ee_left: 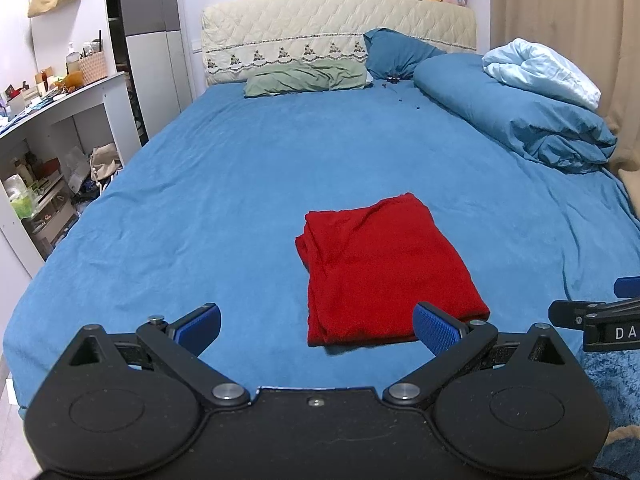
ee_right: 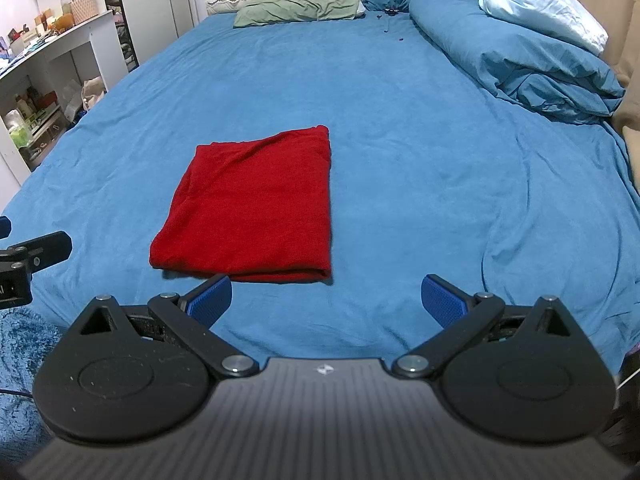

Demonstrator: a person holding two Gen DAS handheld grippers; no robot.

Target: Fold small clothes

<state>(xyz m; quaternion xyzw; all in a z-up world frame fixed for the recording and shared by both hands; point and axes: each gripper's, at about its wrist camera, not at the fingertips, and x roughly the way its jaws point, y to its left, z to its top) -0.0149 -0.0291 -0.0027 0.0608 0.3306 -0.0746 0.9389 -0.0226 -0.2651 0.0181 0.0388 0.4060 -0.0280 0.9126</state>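
Observation:
A red garment (ee_left: pixel 384 268) lies folded into a flat rectangle on the blue bed sheet (ee_left: pixel 224 200), near the bed's front edge. It also shows in the right wrist view (ee_right: pixel 252 208). My left gripper (ee_left: pixel 316 326) is open and empty, held just in front of the garment's near edge. My right gripper (ee_right: pixel 326 294) is open and empty, in front of the garment and a little to its right. Each gripper's tip shows at the edge of the other's view: the right one (ee_left: pixel 600 312) and the left one (ee_right: pixel 32 256).
A rolled blue duvet (ee_left: pixel 520 112) with a pale blue blanket (ee_left: pixel 544 68) lies at the bed's right. A green pillow (ee_left: pixel 308 78) and a blue pillow (ee_left: pixel 396 54) sit by the headboard (ee_left: pixel 336 28). A cluttered white shelf unit (ee_left: pixel 60 128) stands left of the bed.

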